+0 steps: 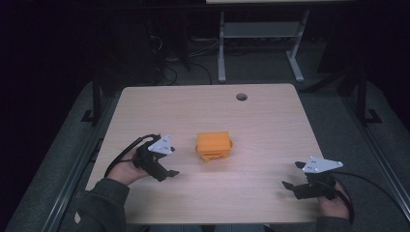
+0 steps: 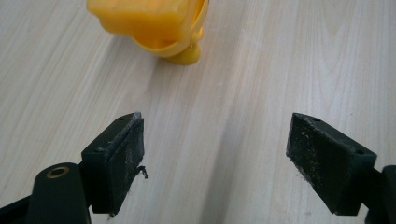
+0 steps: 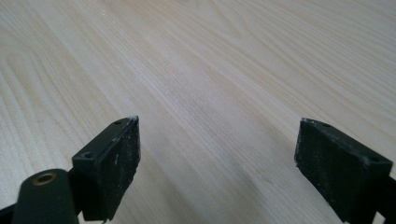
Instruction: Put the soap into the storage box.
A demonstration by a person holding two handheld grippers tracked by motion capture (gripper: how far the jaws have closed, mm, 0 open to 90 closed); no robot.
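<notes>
Your left claw [image 1: 170, 172] is wide open and holds nothing. Your right claw [image 1: 288, 185] is wide open too, with nothing in it. That makes two claws, each with two black, dusty pads [image 2: 122, 158]. One orange box [image 1: 213, 145] sits near the middle of the worktop [image 1: 270, 121], close to your left claw and well apart from your right. Your left gripper view shows the box's smooth, rounded plastic bottom edge. Your right gripper view shows pale wood grain. The high view shows one round hole [image 1: 241, 96] near the far edge.

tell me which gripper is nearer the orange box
The left gripper: it sits just left of the orange box, while the right gripper is farther off.
</notes>
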